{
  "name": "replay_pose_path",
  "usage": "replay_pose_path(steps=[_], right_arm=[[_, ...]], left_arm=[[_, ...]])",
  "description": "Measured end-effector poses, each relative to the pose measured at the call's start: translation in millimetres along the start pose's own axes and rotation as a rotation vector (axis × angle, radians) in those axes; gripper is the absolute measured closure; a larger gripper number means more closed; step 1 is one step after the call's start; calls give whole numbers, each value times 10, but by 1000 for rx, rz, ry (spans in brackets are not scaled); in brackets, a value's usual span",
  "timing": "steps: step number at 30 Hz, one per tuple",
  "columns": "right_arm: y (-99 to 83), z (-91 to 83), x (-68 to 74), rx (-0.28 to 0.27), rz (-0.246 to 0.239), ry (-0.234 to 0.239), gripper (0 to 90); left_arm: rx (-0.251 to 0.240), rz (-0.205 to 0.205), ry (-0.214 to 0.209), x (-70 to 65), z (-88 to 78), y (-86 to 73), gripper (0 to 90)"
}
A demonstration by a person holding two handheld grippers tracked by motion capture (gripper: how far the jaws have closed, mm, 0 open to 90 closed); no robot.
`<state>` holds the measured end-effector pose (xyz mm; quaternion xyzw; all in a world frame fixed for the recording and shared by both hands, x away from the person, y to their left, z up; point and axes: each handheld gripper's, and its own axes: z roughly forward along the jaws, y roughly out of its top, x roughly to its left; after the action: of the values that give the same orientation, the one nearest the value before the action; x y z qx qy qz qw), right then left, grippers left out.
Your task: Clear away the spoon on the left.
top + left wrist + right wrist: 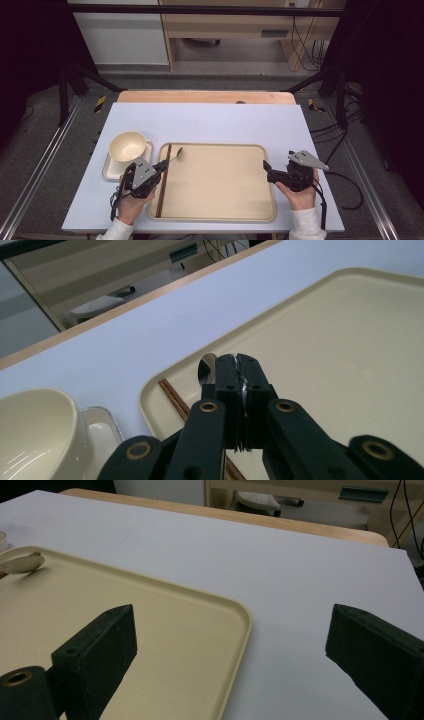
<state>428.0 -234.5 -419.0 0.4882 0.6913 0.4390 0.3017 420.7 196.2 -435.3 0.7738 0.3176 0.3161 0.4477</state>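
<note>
My left gripper [163, 165] is shut on the thin handle of a metal spoon [176, 152]. The spoon's bowl hovers low over the far left corner of the beige tray [220, 216]. In the left gripper view the jaws [236, 361] pinch the handle, and the spoon's bowl [206, 369] peeks out just beyond them. A pair of dark brown chopsticks [164, 180] lies along the tray's left inner edge, under that gripper. My right gripper [277, 161] is open at the tray's right rim with nothing between its jaws [232, 625].
A cream bowl [127, 146] sits on a small square dish [109, 170] left of the tray, close to my left hand. The white table top [210, 122] stretches beyond the tray to a wooden edge [205, 96].
</note>
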Motion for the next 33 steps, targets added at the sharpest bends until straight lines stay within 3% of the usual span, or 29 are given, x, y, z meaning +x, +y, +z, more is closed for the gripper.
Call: replay_pose_path(steps=[12,21,33], right_arm=[[-6,5,0,4,3,2,67],[-5,4,0,2,1,0,67],[2,-6,7,0,0,1,67]], left_arm=[[16,55,4,-103,50,-12,868],[29,107,-14,-170,72,-19,836],[50,134,-52,-211,103,-49,792]])
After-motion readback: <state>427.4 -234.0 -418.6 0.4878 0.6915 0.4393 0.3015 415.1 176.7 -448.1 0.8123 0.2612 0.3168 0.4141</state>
